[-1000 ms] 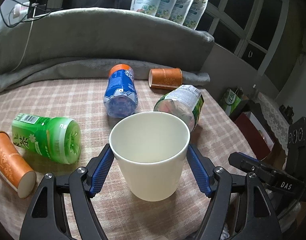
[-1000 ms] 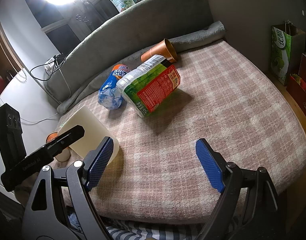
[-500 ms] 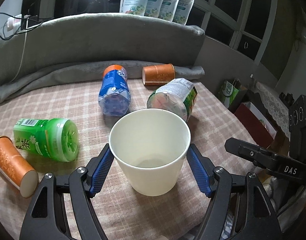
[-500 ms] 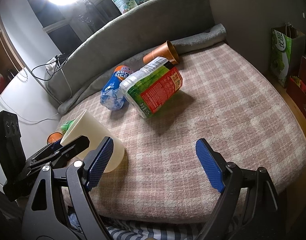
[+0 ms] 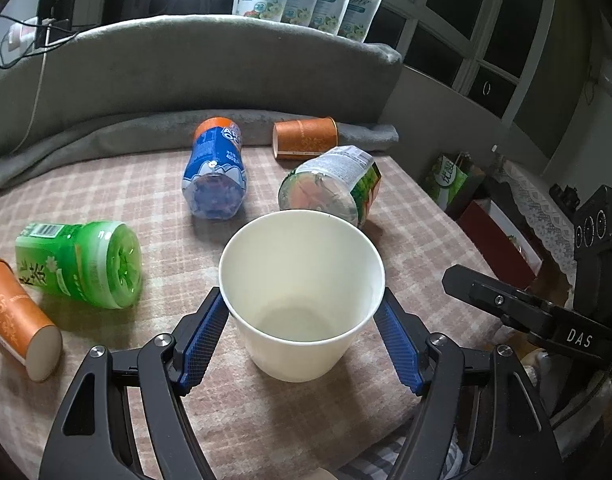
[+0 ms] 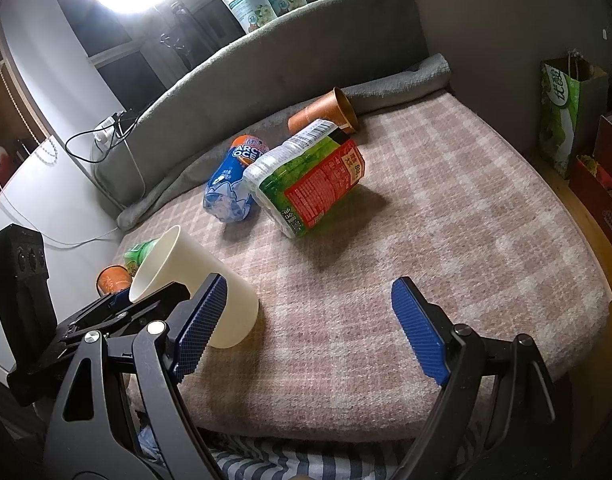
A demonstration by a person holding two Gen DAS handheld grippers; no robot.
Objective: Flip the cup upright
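My left gripper (image 5: 302, 336) brackets the white paper cup (image 5: 302, 292), blue pads at either side of its wall just under the rim; whether they press it I cannot tell. The cup stands mouth up on the checked blanket (image 5: 154, 184), directly ahead between the fingers. My right gripper (image 6: 309, 320) is spread wide with nothing in it, the cup (image 6: 194, 284) beside its left finger.

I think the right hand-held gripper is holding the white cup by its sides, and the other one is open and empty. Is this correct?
Not quite: the left hand-held gripper holds the white cup by its sides, as the left wrist view shows. The right hand-held gripper is the open, empty one.
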